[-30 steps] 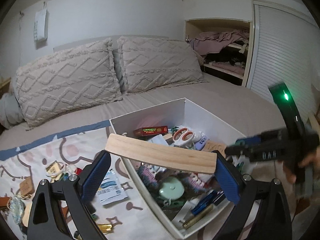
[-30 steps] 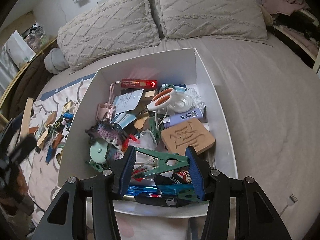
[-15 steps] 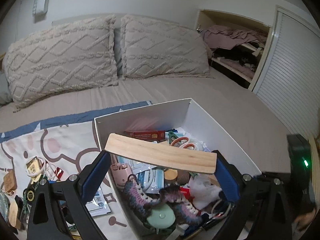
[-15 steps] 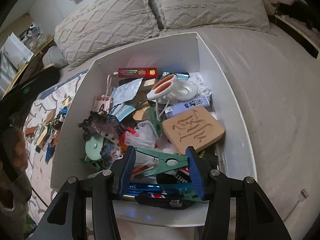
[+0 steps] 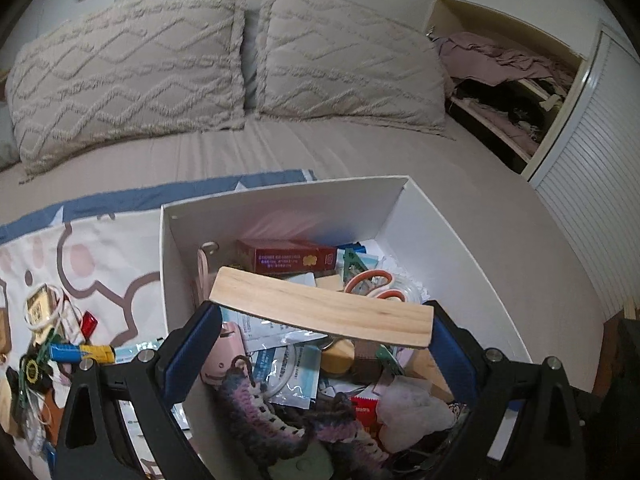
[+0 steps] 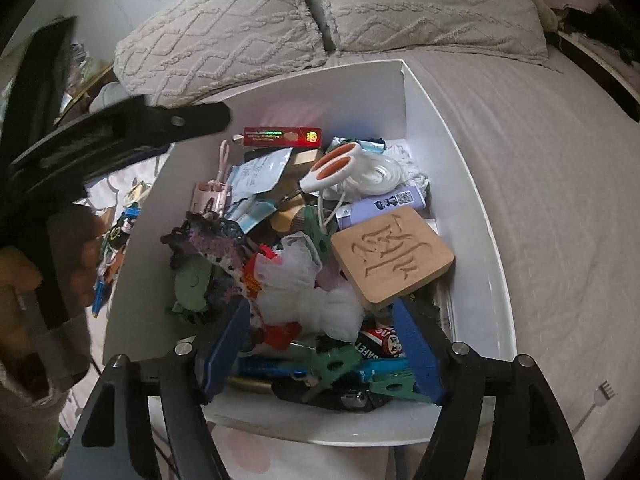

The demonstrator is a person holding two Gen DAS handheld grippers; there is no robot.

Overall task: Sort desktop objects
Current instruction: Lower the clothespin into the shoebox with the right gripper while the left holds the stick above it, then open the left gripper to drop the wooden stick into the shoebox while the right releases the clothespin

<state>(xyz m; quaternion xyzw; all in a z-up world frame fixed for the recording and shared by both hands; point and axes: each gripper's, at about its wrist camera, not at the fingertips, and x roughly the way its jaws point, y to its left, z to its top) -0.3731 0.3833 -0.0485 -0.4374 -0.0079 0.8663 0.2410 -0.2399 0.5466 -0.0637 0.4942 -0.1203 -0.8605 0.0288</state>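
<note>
My left claw (image 5: 322,322) is clamped on one wooden slat (image 5: 320,312) above the one white box (image 6: 460,152). My right claw (image 6: 320,354) is opening; one green clothespin (image 6: 334,364) lies loose between its blue pads, inside that box.

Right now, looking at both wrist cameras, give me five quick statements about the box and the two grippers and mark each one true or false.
1. The left gripper holds a flat wooden slat between its pads. True.
2. The white box is empty. False: it is full of mixed small items.
3. The right gripper is clamped on the green clothespin. False: its jaws are opening and the clothespin lies loose in the box.
4. A carved wooden block lies in the box. True.
5. The orange-handled scissors lie on the bed. False: they are inside the box.
</note>
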